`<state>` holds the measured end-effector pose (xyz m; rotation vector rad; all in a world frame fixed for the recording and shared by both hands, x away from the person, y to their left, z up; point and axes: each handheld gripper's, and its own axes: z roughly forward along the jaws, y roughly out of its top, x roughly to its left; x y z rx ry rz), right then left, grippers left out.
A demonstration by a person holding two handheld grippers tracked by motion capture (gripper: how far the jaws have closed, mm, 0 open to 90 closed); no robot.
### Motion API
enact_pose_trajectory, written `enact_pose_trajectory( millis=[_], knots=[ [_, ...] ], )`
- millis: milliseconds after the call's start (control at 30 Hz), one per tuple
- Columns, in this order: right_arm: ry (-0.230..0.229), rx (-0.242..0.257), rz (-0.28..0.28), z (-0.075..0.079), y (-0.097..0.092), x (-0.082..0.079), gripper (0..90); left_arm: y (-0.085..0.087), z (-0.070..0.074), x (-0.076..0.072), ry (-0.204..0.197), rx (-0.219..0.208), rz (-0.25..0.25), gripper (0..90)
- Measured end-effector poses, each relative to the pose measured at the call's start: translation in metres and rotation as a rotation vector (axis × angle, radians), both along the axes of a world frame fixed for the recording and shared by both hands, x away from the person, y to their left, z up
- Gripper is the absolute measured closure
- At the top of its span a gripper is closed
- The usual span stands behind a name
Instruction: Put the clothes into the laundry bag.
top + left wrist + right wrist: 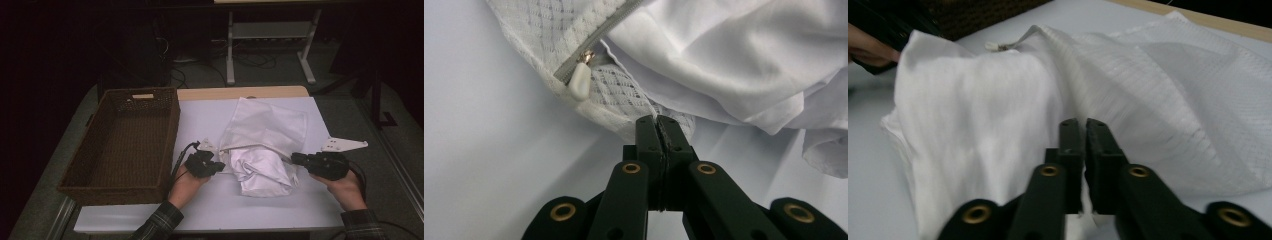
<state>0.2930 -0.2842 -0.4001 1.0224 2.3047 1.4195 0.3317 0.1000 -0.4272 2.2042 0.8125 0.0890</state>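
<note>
We see a white mesh laundry bag (265,127), zipper open, with crumpled white cloth (260,172) spilling onto the tabletop (210,120).

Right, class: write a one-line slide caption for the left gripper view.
Left hand-held gripper shut on the mesh laundry bag's edge, beside its zipper pull, white cloth spilling out.

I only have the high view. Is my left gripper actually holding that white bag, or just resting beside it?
Observer: It is holding it. In the left gripper view, the left gripper is shut on the mesh bag at its edge.
Operator: Where is the zipper pull?
Observer: The zipper pull hangs free, up and left of the jaws in that view, not between them.
Operator: And my right gripper?
Observer: In the right gripper view, the right gripper shows a narrow gap between its jaws, right up against the white cloth.
</note>
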Motion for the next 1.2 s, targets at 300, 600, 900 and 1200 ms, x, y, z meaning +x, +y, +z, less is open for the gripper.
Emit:
enact_pose_trajectory(
  millis=[300,600,900,1200],
  knots=[
    [-0.002,0.069,0.157,0.021,0.041,-0.014,54.9,0.000,0.000,0.001,0.005,-0.001,-0.010,89.1],
    [-0.004,0.015,0.247,0.023,0.083,-0.016,52.7,-0.001,-0.003,0.001,0.019,0.000,-0.020,89.2],
    [0.022,-0.117,0.228,0.001,0.097,-0.008,62.5,0.000,-0.003,0.001,0.029,-0.008,-0.022,89.5],
    [0.027,-0.212,0.185,-0.017,0.106,-0.005,84.8,-0.002,-0.004,0.000,0.036,0.003,-0.035,89.7]
  ],
)
